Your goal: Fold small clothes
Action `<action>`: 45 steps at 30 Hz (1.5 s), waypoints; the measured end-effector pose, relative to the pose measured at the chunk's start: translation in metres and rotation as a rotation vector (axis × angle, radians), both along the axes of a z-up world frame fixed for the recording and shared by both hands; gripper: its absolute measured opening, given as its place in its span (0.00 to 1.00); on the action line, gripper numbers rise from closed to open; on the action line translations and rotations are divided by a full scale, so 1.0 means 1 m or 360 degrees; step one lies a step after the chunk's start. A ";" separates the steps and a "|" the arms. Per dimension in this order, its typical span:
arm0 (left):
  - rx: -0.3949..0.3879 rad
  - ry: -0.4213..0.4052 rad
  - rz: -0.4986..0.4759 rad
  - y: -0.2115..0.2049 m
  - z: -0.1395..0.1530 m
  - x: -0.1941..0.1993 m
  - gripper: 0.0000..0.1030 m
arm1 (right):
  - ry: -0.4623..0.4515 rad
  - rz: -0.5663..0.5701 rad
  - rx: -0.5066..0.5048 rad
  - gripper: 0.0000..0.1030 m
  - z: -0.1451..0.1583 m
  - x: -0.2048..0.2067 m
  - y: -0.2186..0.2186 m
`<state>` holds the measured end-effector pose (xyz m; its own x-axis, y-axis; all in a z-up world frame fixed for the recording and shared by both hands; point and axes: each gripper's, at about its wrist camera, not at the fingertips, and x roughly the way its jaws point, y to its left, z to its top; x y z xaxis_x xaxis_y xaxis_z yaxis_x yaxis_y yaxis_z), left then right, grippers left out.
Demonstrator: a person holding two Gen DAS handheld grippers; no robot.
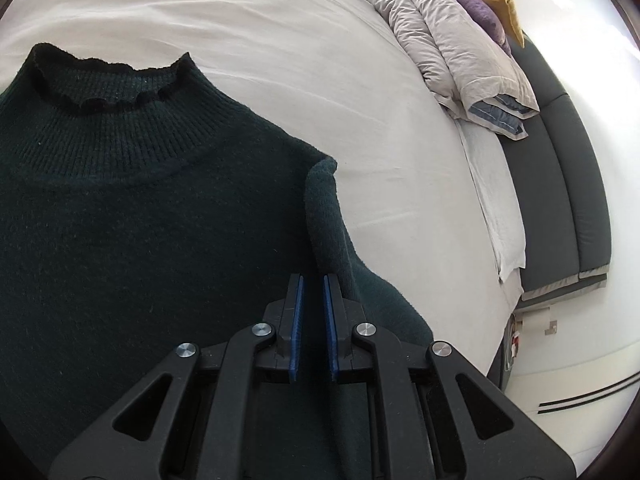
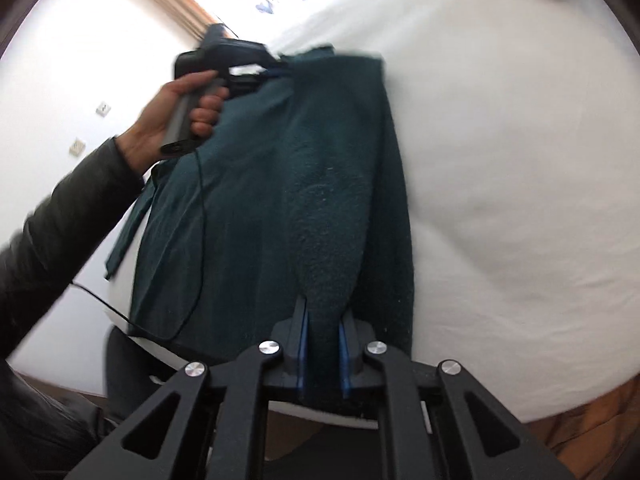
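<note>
A dark green knit sweater [image 1: 140,220] with a ribbed high collar [image 1: 108,92] lies on the white bed [image 1: 300,60]. My left gripper [image 1: 313,280] hovers over its body beside a folded-in sleeve [image 1: 328,216]; its jaws stand slightly apart with nothing between the blue pads. My right gripper [image 2: 324,312] is shut on a sleeve [image 2: 328,220] of the sweater [image 2: 240,200] and holds it over the body. In the right wrist view the left gripper [image 2: 276,68] shows at the sweater's far end, held by a hand [image 2: 180,116].
A folded grey duvet [image 1: 452,48] with purple and yellow pillows [image 1: 480,4] lies at the head of the bed. A dark padded headboard [image 1: 560,184] stands to the right. A thin black cable [image 2: 192,248] crosses the sweater. The bed edge runs below my right gripper.
</note>
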<state>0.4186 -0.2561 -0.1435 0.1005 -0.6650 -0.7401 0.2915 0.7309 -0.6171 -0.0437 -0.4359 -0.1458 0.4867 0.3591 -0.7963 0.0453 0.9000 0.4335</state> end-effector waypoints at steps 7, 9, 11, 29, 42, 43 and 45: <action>0.0013 -0.0145 0.0045 0.000 0.025 -0.019 0.09 | 0.0116 0.0016 -0.0065 0.13 -0.048 -0.011 0.012; 0.0006 -0.0200 0.0006 -0.003 0.035 -0.030 0.09 | 0.0101 -0.0057 -0.0003 0.14 -0.044 -0.010 -0.004; -0.0011 -0.0256 -0.0065 -0.013 0.045 -0.045 0.09 | 0.0040 -0.0116 0.0004 0.17 -0.035 -0.015 -0.023; 0.0041 -0.0424 -0.0341 -0.040 0.051 -0.135 0.09 | -0.0075 -0.0182 -0.0021 0.46 0.023 0.003 -0.087; -0.0195 -0.0261 -0.0287 0.007 0.019 -0.250 0.09 | -0.0035 -0.0169 0.0152 0.34 -0.024 0.176 -0.093; -0.0192 -0.0242 -0.0282 0.009 0.014 -0.255 0.09 | -0.0038 -0.0185 0.0153 0.34 -0.026 0.182 -0.095; -0.0190 -0.0224 -0.0274 0.011 0.006 -0.253 0.09 | -0.0025 -0.0206 0.0116 0.34 -0.031 0.193 -0.099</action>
<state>0.1659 -0.2451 -0.1375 0.0745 -0.7631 -0.6420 0.4945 0.5873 -0.6407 0.1493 -0.5351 -0.1765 0.5449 0.3490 -0.7624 0.1515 0.8534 0.4988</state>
